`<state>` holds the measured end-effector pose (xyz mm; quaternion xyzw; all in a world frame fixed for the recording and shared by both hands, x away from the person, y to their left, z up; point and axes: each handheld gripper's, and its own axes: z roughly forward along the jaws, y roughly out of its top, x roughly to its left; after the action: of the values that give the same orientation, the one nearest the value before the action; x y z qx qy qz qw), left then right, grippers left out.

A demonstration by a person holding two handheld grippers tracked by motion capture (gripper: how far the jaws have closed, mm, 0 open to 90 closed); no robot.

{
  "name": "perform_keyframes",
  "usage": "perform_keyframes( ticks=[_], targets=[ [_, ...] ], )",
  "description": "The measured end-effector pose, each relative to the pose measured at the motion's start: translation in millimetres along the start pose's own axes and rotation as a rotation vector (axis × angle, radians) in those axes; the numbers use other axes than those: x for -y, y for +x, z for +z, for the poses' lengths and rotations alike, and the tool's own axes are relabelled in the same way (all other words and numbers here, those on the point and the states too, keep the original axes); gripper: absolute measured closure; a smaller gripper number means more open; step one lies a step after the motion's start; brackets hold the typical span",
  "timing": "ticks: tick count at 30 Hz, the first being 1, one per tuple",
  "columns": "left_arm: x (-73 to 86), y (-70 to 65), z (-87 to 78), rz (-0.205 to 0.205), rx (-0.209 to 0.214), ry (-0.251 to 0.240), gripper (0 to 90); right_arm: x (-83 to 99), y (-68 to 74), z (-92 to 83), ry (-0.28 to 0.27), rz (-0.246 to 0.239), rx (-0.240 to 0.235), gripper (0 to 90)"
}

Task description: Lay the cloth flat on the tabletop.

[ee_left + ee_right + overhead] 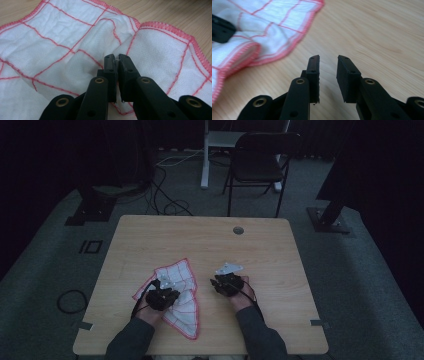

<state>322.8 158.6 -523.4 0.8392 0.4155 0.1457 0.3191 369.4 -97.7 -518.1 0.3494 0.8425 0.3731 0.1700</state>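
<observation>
One cloth [176, 295], white with a red grid and red stitched hem, lies rumpled in the lower left of the table [260, 245] in the high view, partly folded over itself. Two grippers work at the table, one in each of the person's hands. The left gripper [161, 296] sits on top of the cloth near the lower middle-left of that frame. In the left gripper view its two black jaws stand almost together, a thin slit between them, with a raised fold of the cloth [75, 50] right at their tips; whether the pads still pinch fabric cannot be told. The right gripper [226, 284] rests just right of the cloth, apart from it. In the right gripper view the right gripper [328, 65] has its jaws parted over bare wood, nothing between them, with the cloth [262, 25] in the upper left. One folding chair [260, 160] stands beyond the table.
</observation>
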Motion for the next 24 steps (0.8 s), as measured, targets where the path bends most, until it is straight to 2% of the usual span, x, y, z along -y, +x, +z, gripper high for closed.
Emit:
perform_keyframes(
  ticks=[6,8,14,15,17,20,21,24],
  targets=[
    [-0.5,0.3,1.1,-0.002,-0.005,0.002,82.9,-5.7,16.8,10.6,0.000,-0.029,-0.032,72.9],
    [0.1,0.3,1.2,-0.002,-0.010,-0.002,82.2,-11.5,32.0,21.8,0.006,-0.053,-0.062,72.8],
    [1.1,-1.1,-1.1,0.001,-0.020,-0.008,78.9,-19.7,44.0,39.5,0.027,-0.063,-0.080,71.4],
    [1.1,-1.1,-1.1,0.001,-0.020,-0.008,78.8,-19.7,44.0,39.5,0.027,-0.063,-0.080,71.4],
    [3.0,-1.3,-3.1,-0.005,-0.013,-0.013,78.1,-19.7,47.5,46.8,0.062,-0.078,-0.073,73.1],
    [4.3,-2.6,-5.1,0.002,-0.007,-0.017,77.6,-18.6,46.6,47.7,0.062,-0.089,-0.066,85.9],
    [4.3,-2.6,-5.1,0.002,-0.007,-0.017,77.5,-18.6,46.6,47.7,0.062,-0.089,-0.066,85.9],
    [3.5,-7.7,-6.4,0.022,0.005,-0.015,77.5,-19.6,42.9,46.0,0.085,-0.110,-0.018,88.5]
  ],
)
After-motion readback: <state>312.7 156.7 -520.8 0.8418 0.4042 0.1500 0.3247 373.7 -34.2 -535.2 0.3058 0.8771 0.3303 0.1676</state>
